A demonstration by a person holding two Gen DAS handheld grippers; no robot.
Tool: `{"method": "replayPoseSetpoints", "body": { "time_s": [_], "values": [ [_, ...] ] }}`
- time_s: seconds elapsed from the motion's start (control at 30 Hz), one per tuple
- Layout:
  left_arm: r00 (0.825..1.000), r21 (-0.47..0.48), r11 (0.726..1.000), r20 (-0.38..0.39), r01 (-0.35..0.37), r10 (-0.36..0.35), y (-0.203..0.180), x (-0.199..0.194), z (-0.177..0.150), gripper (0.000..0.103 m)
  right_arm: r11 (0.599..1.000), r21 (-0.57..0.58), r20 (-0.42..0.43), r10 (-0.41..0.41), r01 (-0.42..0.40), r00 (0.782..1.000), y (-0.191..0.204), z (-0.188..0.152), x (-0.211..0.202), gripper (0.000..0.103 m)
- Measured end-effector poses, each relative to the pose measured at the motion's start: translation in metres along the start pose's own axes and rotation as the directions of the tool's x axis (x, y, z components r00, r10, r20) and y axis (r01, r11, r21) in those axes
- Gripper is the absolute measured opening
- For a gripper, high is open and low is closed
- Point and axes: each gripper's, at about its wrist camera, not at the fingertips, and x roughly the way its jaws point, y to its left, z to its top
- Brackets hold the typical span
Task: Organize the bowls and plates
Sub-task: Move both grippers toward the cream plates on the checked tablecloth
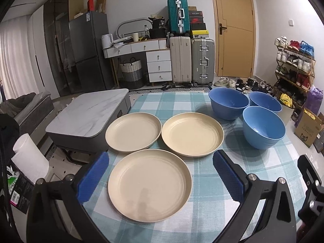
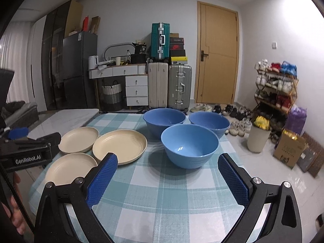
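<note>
Three cream plates left of three blue bowls, seemingly light, rigid, slick, best pinched at rims; left gripper and right gripper agape, empty

From my left wrist camera, the left tongs stand wide apart, gripping nothing, with the nearest cream plate lying between the blue pads. Two more cream plates sit side by side just beyond it on the checked tabletop. Three blue bowls cluster upright at the right. A black part of the right tongs shows at the right edge.
</note>
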Motion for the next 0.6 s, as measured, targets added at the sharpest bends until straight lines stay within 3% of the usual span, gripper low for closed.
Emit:
{"method": "replayPoseSetpoints", "body": {
  "time_s": [0.1, 0.23, 0.37, 0.6],
  "values": [
    [1.000, -0.012, 1.000, 0.010, -0.023, 0.023, 0.010, 0.001, 0.005, 0.103, 0.994, -0.008, -0.018, 0.105, -0.105, 0.994, 0.007, 0.005, 0.000, 0.102],
    [0.999, -0.029, 0.999, -0.035, -0.037, 0.036, 0.025, 0.006, 0.011, 0.103, 0.993, -0.015, -0.011, 0.117, -0.117, 0.993, 0.019, 0.016, 0.002, 0.102],
    [0.995, -0.010, 0.997, -0.052, -0.080, 0.079, 0.036, 0.010, 0.014, 0.103, 0.982, -0.025, -0.037, 0.185, -0.186, 0.982, 0.034, 0.030, 0.012, 0.102],
    [0.990, -0.073, 0.996, -0.134, -0.051, 0.041, 0.051, 0.031, 0.011, 0.103, 0.978, 0.013, -0.049, 0.207, -0.206, 0.977, 0.051, 0.036, 0.030, 0.102]
  ]
}}
